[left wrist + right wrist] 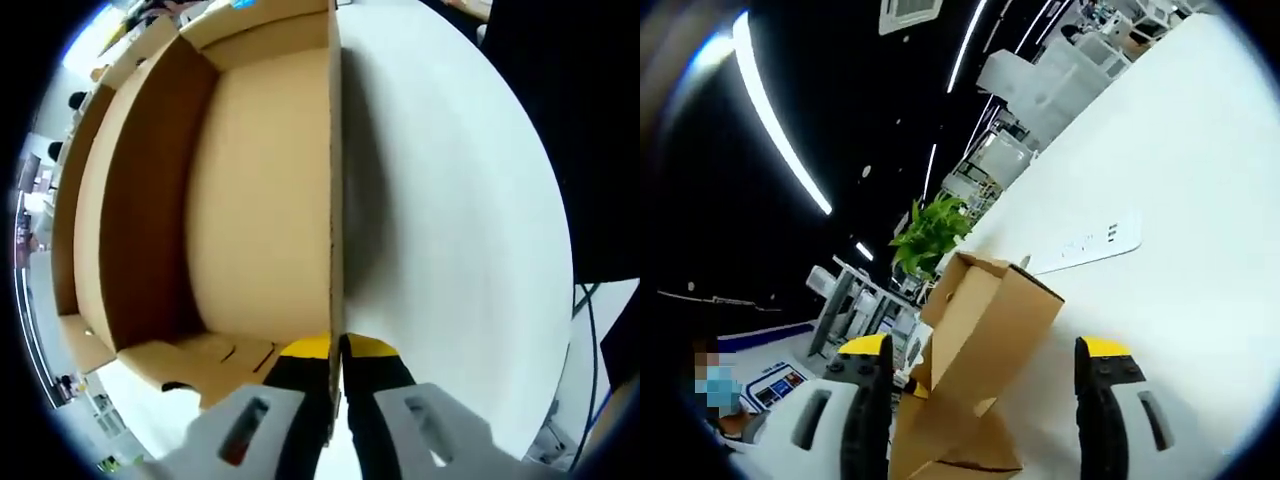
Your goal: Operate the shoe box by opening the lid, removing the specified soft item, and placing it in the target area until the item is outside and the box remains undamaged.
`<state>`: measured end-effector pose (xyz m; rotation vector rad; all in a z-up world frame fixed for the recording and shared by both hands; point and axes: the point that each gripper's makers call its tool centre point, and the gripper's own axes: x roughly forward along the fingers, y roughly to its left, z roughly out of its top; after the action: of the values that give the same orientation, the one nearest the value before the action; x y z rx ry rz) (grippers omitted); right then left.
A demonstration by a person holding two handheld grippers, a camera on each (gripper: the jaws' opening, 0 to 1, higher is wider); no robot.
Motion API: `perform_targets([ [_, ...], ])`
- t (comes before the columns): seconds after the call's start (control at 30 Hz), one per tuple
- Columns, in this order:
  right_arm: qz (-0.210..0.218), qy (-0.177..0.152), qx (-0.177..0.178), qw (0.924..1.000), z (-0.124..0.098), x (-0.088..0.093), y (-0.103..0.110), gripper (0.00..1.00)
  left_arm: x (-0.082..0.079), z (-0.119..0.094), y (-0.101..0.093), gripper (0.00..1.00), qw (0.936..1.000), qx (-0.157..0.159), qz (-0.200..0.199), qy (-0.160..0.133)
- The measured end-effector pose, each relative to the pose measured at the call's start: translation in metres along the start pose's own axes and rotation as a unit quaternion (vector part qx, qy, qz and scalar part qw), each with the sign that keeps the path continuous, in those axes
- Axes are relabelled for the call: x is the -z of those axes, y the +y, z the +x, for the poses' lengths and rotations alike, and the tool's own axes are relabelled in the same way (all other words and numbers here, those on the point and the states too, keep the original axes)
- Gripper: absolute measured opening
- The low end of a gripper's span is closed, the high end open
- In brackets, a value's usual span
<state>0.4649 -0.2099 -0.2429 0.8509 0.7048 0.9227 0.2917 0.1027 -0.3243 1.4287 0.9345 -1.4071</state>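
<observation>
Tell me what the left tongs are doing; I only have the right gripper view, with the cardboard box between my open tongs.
Observer: The left tongs are shut on the thin top edge of one side wall of the cardboard box.
Operator: Anything inside the box?
Observer: The inside that the left gripper view shows is bare cardboard; I see no soft item there.
Operator: What lies on the other side of that wall?
Observer: Bare white table, with a black cable hanging past its far edge.
</observation>
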Motion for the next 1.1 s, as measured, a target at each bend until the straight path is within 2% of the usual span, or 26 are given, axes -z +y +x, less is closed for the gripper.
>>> perform_targets([
  [0.1,0.016,-0.012,-0.012,0.9997,0.0,0.0,0.0,0.67,0.005,0.0,0.004,0.02,1.0,0.003,-0.002,0.0],
  [0.3,0.022,-0.015,-0.013,0.9996,0.0,-0.001,-0.005,0.53,0.002,-0.001,0.001,0.02,1.0,0.004,-0.001,0.003],
  [0.43,0.022,-0.019,-0.027,0.9992,0.0,-0.001,0.002,0.4,-0.001,-0.002,-0.001,0.02,1.0,0.005,-0.003,0.003],
  [0.77,0.005,-0.022,-0.032,0.9992,0.001,0.006,0.019,0.38,-0.004,-0.003,-0.003,0.02,1.0,0.004,-0.005,0.003],
  [1.0,-0.06,-0.028,-0.023,0.9975,0.0,-0.001,0.039,0.36,-0.003,-0.002,-0.004,0.02,0.9999,0.003,-0.01,0.004],
  [1.1,-0.076,-0.03,-0.023,0.9964,-0.001,-0.005,0.048,0.35,-0.003,-0.002,-0.004,0.02,0.9999,0.003,-0.012,0.006],
])
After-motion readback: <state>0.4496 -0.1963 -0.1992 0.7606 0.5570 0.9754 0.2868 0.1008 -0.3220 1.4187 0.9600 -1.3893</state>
